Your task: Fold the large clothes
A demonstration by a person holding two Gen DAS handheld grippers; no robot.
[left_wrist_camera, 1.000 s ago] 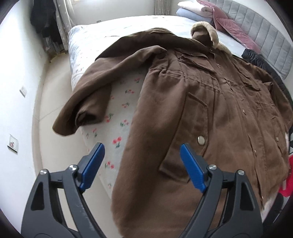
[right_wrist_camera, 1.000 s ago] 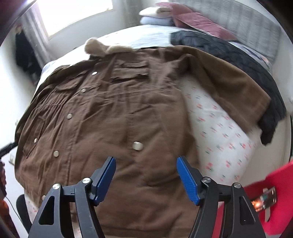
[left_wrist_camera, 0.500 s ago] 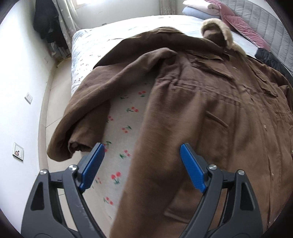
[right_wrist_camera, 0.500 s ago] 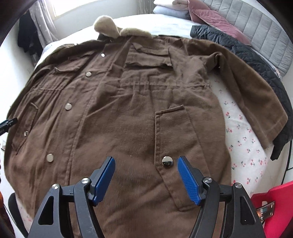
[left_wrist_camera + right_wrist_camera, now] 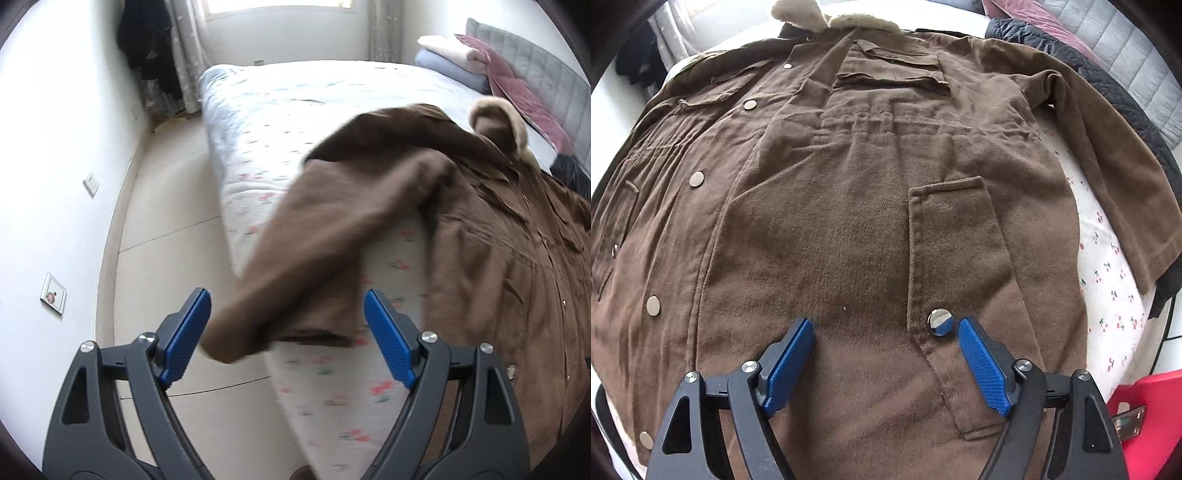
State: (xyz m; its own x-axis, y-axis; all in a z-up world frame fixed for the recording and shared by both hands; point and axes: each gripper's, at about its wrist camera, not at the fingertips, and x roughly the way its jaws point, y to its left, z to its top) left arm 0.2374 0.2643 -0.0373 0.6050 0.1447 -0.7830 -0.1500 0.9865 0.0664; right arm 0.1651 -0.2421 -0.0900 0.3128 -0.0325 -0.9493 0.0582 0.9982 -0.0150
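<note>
The brown coat (image 5: 849, 221) is laid front up on the bed (image 5: 280, 110), one sleeve (image 5: 314, 251) draped over its edge. The left hand-held gripper (image 5: 284, 332) is held wide open above that cuff, gripping nothing. The right hand-held gripper (image 5: 886, 350), its jaws opening, is poised over a pocket snap (image 5: 940, 317), empty.

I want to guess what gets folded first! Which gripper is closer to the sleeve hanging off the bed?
Left. The left gripper frames the sleeve; the right gripper hovers over the coat's front.
</note>
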